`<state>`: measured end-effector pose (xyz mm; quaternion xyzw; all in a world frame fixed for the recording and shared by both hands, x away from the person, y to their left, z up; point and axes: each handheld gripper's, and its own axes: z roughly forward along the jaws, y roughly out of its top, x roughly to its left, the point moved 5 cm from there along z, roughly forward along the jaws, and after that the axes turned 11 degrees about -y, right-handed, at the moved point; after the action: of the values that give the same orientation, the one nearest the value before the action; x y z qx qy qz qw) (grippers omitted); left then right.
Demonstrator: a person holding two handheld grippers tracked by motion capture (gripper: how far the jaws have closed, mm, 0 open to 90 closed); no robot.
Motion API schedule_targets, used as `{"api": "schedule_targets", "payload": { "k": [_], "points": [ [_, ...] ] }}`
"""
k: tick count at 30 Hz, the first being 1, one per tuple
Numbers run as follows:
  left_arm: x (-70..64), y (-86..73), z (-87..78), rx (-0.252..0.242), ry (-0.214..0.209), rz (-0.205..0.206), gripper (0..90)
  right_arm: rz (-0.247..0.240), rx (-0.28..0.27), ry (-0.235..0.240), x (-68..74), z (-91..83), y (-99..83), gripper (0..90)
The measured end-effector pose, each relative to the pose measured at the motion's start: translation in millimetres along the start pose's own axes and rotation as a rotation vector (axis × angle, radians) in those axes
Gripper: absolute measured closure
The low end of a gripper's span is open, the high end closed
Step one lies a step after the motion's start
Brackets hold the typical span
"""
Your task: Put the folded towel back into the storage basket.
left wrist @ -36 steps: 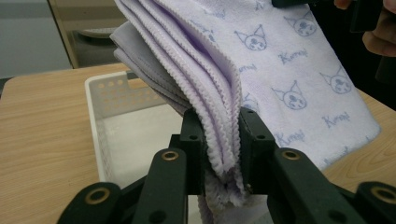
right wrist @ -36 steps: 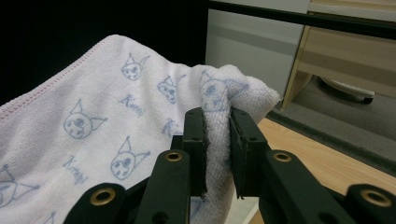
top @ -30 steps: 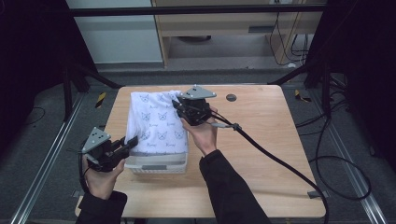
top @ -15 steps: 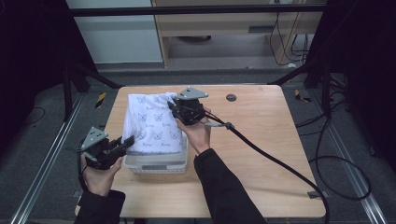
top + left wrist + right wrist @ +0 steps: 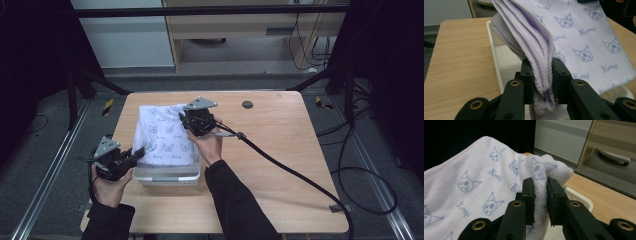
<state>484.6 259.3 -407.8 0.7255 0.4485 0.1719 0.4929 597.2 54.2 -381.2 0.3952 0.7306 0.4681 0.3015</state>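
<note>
- Towel (image 5: 165,137) folded, held stretched over the white basket (image 5: 170,176) near the bench's left edge.
- Left gripper (image 5: 136,152) clenched on its near corner; right gripper (image 5: 186,122) pinching the far corner.
- Right hand has drifted left since a second ago, so lowering in looks close.

Right gripper (image 5: 540,195) jaws pinch the printed towel's (image 5: 474,187) folded corner.

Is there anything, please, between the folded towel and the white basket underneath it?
Nothing visible does. The folded lilac cat-print towel hangs directly over the white plastic basket, pinched by the left hand-held gripper at the near corner and the right hand-held gripper at the far one.
</note>
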Motion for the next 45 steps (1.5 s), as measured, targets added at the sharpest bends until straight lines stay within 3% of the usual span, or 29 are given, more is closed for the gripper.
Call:
{"api": "schedule_targets", "payload": {
  "k": [13,45],
  "points": [
    [4.6,-8.9,10.2,0.037,0.012,0.002,73.0,-0.022,0.036,-0.014,1.5,11.3,-13.1,77.7],
    [12.2,-29.9,35.3,0.126,0.035,0.018,73.0,0.005,0.120,-0.021,0.2,34.4,-45.7,77.2]
  ]
}}
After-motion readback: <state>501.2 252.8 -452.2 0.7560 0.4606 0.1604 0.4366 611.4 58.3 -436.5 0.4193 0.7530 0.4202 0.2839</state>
